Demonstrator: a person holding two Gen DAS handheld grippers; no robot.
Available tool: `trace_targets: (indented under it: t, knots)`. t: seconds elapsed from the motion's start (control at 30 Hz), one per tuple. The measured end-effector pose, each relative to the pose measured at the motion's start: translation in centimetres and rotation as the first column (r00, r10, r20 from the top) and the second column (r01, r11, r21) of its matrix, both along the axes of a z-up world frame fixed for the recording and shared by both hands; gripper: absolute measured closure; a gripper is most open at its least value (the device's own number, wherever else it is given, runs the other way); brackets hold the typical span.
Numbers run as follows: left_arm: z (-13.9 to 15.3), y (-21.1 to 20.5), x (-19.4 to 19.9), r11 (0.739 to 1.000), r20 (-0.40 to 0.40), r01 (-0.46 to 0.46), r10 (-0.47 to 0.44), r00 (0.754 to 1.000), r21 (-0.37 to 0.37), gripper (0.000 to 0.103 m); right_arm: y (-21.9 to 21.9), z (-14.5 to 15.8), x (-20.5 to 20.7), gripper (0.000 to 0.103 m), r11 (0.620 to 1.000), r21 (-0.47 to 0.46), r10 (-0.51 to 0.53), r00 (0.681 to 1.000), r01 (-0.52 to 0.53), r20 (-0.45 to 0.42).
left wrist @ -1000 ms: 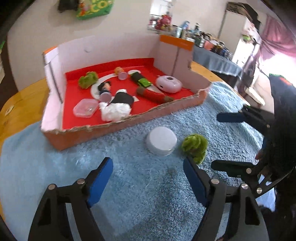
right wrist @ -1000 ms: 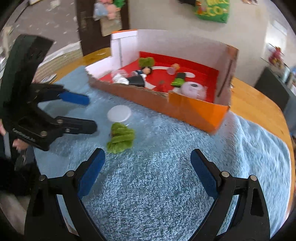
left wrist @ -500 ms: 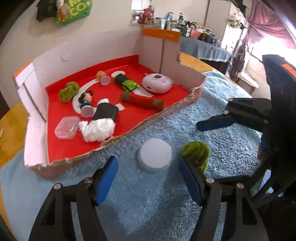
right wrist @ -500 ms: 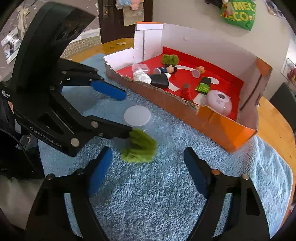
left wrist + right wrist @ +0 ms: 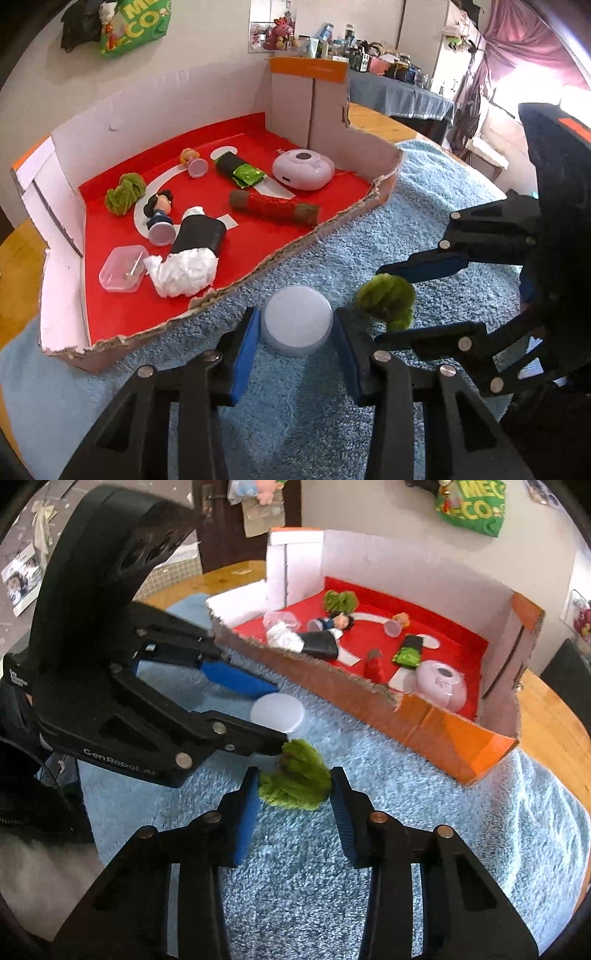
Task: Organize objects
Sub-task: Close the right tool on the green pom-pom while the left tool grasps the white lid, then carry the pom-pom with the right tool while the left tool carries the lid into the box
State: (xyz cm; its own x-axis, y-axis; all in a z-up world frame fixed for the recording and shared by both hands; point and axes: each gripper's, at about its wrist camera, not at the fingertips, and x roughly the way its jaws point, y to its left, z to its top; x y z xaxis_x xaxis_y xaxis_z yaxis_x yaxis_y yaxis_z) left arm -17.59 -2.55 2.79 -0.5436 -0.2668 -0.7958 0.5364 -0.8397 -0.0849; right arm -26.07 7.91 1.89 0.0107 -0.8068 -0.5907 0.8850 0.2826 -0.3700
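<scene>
1. The step in hand is a double pick-up off the blue towel [image 5: 295, 424], judging by how each pair of tongs brackets one stray object in front of the cardboard box [image 5: 332, 225].
2. The left gripper [image 5: 297, 332] is closing, and the round white lidded container [image 5: 297, 319] sits right between its blue pads, which look to be touching its sides.
3. The right gripper [image 5: 295, 794] is closing too, with the green fuzzy ball [image 5: 295, 779] between its pads; the left pad meets the fluff, the right one sits just beside it.
4. The two tongs are crowded: seen from the right wrist, the left gripper's lower finger lies against the green ball's far side.
5. Next, I judge, each grip should firm up, then lift and carry forward over the torn front wall onto the red floor [image 5: 122, 295].
6. The container is a low, smooth, pale disc, likely slippery; the ball is shaggy, soft and should squash, matching another green one [image 5: 125, 192] already in the box.
</scene>
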Motion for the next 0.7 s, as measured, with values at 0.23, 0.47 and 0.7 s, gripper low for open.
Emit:
trace_targets:
  t: [0.23, 0.47, 0.7]
  knots:
    - [1.4, 1.4, 1.9, 0.999, -0.073, -0.047, 0.047, 0.996, 0.002, 0.062, 1.4, 1.0, 0.1, 0.067, 0.996, -0.066, -0.053, 0.998, 0.055, 0.039]
    - [3.9, 3.1, 4.8, 0.997, -0.143, -0.072, 0.067, 0.987, -0.027, 0.062, 3.1, 2.2, 1.4, 0.067, 0.990, -0.112, -0.073, 0.994, 0.081, 0.076]
    - [5.4, 3.1, 7.7, 0.993, -0.173, -0.115, 0.106, 0.979, -0.042, 0.062, 4.0, 3.3, 2.5, 0.067, 0.981, -0.153, -0.107, 0.989, 0.122, 0.102]
